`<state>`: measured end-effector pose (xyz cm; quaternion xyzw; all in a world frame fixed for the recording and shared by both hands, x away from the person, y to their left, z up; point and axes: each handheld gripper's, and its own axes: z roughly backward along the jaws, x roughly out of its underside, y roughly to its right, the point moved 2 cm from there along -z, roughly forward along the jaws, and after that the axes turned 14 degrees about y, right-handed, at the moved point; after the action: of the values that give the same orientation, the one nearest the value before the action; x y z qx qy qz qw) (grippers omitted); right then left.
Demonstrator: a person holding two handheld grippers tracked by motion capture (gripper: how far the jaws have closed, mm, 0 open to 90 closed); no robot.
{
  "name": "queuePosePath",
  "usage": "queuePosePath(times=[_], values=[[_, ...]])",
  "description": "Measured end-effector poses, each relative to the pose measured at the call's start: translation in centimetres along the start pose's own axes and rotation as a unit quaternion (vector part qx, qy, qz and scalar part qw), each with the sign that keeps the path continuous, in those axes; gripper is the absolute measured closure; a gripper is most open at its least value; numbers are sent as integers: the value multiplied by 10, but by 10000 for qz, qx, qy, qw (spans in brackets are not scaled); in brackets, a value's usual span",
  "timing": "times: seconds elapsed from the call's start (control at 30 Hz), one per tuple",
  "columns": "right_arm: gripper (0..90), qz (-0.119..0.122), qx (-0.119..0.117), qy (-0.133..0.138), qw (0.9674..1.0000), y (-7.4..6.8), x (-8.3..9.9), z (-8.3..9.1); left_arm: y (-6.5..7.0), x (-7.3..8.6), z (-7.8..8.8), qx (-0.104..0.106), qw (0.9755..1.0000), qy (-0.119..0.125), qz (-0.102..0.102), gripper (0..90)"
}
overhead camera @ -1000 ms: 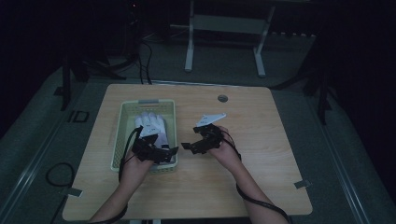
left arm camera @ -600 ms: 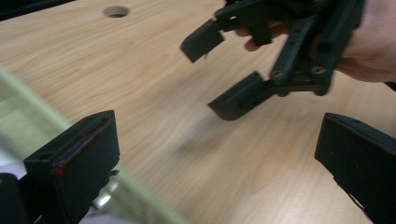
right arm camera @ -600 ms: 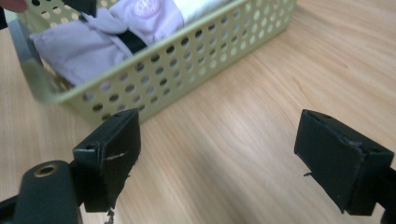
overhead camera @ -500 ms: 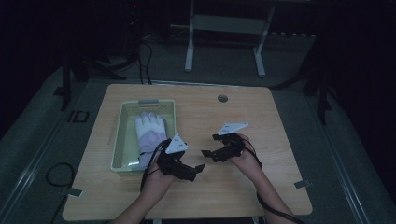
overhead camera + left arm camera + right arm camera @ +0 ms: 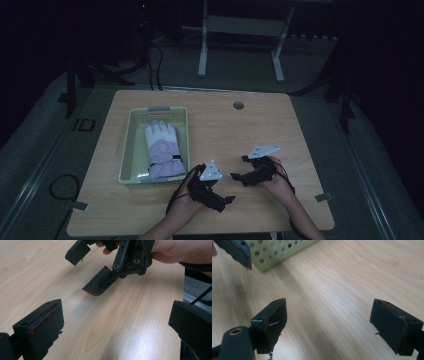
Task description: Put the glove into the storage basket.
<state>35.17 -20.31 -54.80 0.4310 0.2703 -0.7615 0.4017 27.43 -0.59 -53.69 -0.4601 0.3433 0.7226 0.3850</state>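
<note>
A white and lavender glove (image 5: 161, 150) lies flat inside a pale green perforated basket (image 5: 129, 150) on the left of the wooden table. My left gripper (image 5: 226, 200) is open over bare wood right of the basket's near corner; its jaws (image 5: 117, 325) stand wide apart with nothing between them. Just right of it, my right gripper (image 5: 239, 169) points left and is open too, holding nothing (image 5: 329, 322). In the left gripper view the right gripper (image 5: 87, 268) shows close ahead. A corner of the basket (image 5: 279, 252) shows in the right gripper view.
A small round grommet (image 5: 238, 105) sits near the table's far edge. Bare wood (image 5: 250, 130) spreads right of the basket. A metal stand (image 5: 240, 45) is on the floor behind the table, and cables (image 5: 55, 185) lie at the left.
Both grippers have drawn back from the basket toward the near edge and to the right. The glove has stayed lying in the basket.
</note>
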Motion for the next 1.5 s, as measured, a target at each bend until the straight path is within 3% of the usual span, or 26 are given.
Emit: queuePosePath(times=[0.2,0.27,0.43,0.83,0.97,1.13,1.33,1.5], values=[[140,-26,24,55,10000,0,16,10,9,10,-15,289,9995,-133,-14,3],[140,107,80,114,9998,0,24,15,12,12,-19,352,9993,-122,-65,3],[138,108,151,224,9996,2,37,27,14,19,-27,454,9989,-102,93,3],[140,-50,370,224,9991,6,58,58,18,30,-36,608,9981,-52,-123,3],[139,1,397,218,9990,4,61,64,16,35,-36,632,9979,-11,-102,2],[137,19,413,321,9986,4,66,71,16,37,-35,640,9979,29,-120,3],[134,64,504,392,9979,6,71,74,19,39,-35,664,9973,11,-306,3],[135,23,495,337,9982,7,71,73,19,39,-36,655,9973,19,-318,3]])
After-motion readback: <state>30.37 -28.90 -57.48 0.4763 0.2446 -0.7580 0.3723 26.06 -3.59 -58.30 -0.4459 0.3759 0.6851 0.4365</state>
